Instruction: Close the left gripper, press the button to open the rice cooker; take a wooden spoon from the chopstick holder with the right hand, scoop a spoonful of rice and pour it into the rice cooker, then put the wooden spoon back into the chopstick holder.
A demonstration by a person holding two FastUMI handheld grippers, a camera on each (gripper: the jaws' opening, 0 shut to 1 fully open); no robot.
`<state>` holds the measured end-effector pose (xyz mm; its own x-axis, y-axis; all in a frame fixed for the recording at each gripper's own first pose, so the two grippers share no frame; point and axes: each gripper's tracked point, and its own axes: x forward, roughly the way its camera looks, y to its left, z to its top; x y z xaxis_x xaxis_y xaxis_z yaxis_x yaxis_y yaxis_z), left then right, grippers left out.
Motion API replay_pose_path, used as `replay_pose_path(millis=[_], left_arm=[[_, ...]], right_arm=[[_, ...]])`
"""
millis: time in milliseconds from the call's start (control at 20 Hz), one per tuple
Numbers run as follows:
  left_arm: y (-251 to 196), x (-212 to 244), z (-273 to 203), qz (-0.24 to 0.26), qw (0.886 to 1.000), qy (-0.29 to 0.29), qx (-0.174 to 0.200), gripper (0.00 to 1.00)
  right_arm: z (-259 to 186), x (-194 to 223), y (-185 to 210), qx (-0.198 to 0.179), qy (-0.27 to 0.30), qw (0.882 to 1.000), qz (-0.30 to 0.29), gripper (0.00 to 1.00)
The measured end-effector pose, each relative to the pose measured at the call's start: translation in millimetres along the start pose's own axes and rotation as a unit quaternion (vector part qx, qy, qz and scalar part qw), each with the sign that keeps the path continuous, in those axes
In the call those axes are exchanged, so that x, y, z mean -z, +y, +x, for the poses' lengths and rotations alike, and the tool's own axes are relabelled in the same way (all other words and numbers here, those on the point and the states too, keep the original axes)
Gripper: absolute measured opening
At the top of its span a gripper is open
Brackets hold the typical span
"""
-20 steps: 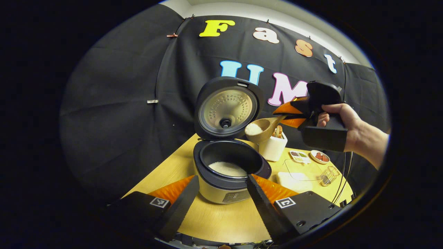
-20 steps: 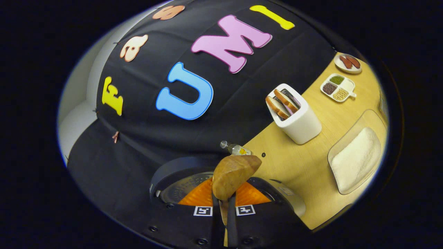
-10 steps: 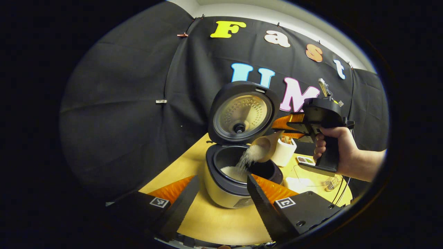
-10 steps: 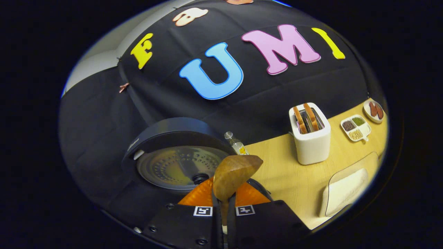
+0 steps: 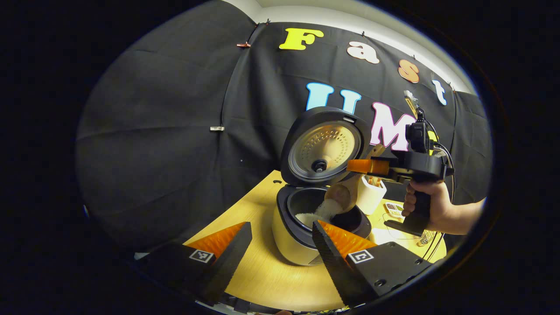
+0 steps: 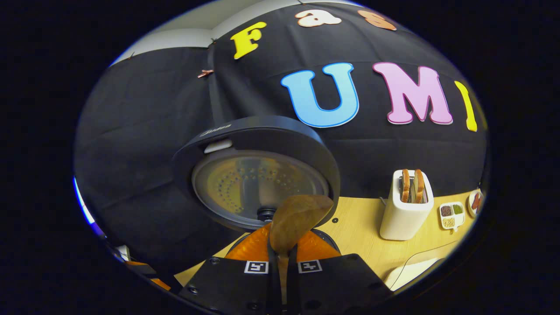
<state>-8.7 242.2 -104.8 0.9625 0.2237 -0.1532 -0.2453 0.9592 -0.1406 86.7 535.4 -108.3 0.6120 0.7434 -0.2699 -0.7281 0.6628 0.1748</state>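
Over the open cream rice cooker (image 5: 302,232), right gripper (image 5: 365,166) clamped on the brown wooden spoon (image 5: 340,197) – tipped bowl-down so white rice (image 5: 321,212) falls inside – left gripper (image 5: 280,240) parked apart, spread wide.

- Cream-bodied rice cooker (image 5: 292,238) with a black rim, its raised black lid (image 6: 262,144) lined in perforated silver metal.
- White rice (image 5: 311,217) inside the cooker's dark pot.
- Brown wooden spoon (image 6: 297,221) before the lid.
- White toaster (image 6: 406,214), right of the cooker, holding browned bread.
- Pale woodgrain table (image 5: 271,275) beneath the cooker.
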Motion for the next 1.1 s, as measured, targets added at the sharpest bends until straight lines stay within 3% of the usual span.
replay_pose_path(millis=[450,500,550,900,1100], left_arm=[[2,12,-7,0.0,1.0,0.004,-0.009,0.96],[1,14,-7,0.002,1.0,0.004,-0.01,0.96],[1,15,-9,0.004,1.0,0.003,-0.01,0.96],[-4,18,-20,0.008,1.0,0.0,-0.012,0.96],[-5,21,-23,0.004,1.0,0.001,-0.012,0.96]], right_arm=[[-7,18,25,-0.041,0.0,0.994,-0.104,0.1],[-8,21,26,-0.043,0.002,0.993,-0.108,0.14],[-9,22,27,-0.046,0.002,0.993,-0.113,0.1],[-13,25,29,-0.047,0.007,0.994,-0.102,0.1],[-20,30,39,-0.064,-0.002,0.983,-0.174,0.1]])
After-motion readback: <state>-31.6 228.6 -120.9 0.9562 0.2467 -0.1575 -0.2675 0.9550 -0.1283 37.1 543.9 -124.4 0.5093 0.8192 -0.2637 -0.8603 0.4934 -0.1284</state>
